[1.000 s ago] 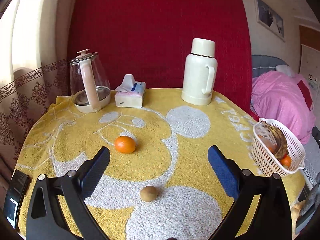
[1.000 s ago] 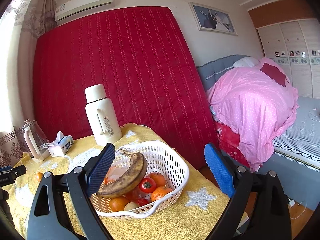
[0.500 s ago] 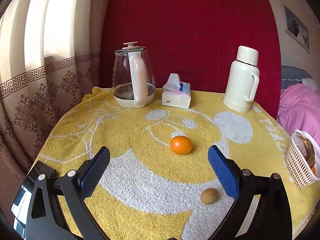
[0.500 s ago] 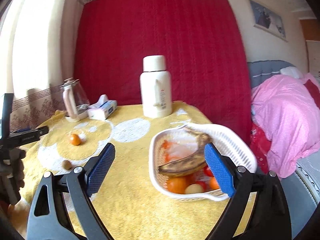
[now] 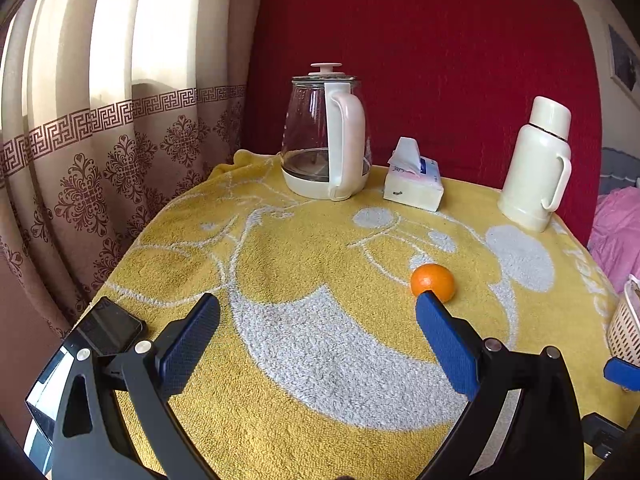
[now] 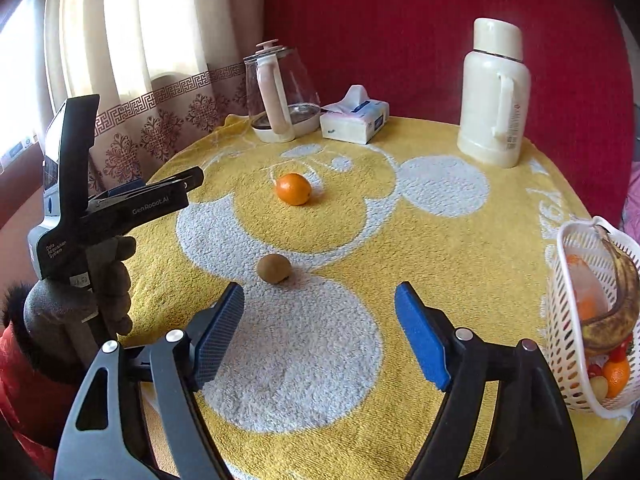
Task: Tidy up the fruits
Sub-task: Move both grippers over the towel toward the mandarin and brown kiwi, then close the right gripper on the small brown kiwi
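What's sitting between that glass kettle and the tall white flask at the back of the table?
A tissue box sits between the glass kettle and the white thermos flask, much nearer the kettle. Both wrist views show it.

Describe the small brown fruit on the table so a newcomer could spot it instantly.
Start at the round table under the yellow towel with its pale cartoon print. Near the front edge, just ahead of the right gripper, whose fingers are open, lies the kiwi, on the border of a large pale patch. It is dull brown and egg-shaped, unlike the bright orange lying farther back.
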The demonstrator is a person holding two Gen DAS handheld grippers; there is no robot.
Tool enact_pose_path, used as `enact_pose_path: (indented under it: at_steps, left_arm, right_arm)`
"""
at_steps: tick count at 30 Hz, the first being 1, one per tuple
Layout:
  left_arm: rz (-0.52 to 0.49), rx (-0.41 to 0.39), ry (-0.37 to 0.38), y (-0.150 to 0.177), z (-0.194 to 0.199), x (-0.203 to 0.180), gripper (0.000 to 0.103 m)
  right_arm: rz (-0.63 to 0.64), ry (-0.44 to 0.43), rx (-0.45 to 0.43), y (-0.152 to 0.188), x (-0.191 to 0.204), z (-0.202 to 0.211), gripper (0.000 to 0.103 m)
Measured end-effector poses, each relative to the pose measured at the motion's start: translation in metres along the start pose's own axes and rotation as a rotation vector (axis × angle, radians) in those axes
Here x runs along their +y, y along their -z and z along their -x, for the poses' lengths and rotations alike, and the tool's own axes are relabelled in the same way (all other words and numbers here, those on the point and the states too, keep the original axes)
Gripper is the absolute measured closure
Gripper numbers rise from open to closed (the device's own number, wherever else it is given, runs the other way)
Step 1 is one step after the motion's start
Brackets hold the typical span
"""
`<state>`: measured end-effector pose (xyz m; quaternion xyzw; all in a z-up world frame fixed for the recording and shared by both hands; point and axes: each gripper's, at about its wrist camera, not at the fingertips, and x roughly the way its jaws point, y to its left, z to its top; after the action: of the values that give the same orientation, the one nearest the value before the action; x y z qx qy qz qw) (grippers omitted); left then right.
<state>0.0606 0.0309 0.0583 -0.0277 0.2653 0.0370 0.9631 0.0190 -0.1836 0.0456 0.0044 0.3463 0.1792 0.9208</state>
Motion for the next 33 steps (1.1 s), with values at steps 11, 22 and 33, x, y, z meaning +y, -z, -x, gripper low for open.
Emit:
enact_pose_path:
  at_steps: [11,22,33]
  left_arm:
    - [0.068,0.052,-0.024,0.003,-0.01,0.017,0.005]
    - [0.084,0.075,-0.03,0.006,-0.014,0.019,0.006]
    - [0.07,0.089,-0.02,0.01,-0.019,0.016,0.006]
  right_arm:
    - [0.061,-0.046,0.135,-0.016,0.034,-0.061,0.058]
    - [0.02,0.005,0.18,-0.02,0.024,-0.089,0.068]
    - [-0.013,-0.006,0.142,-0.016,0.019,-0.076,0.073]
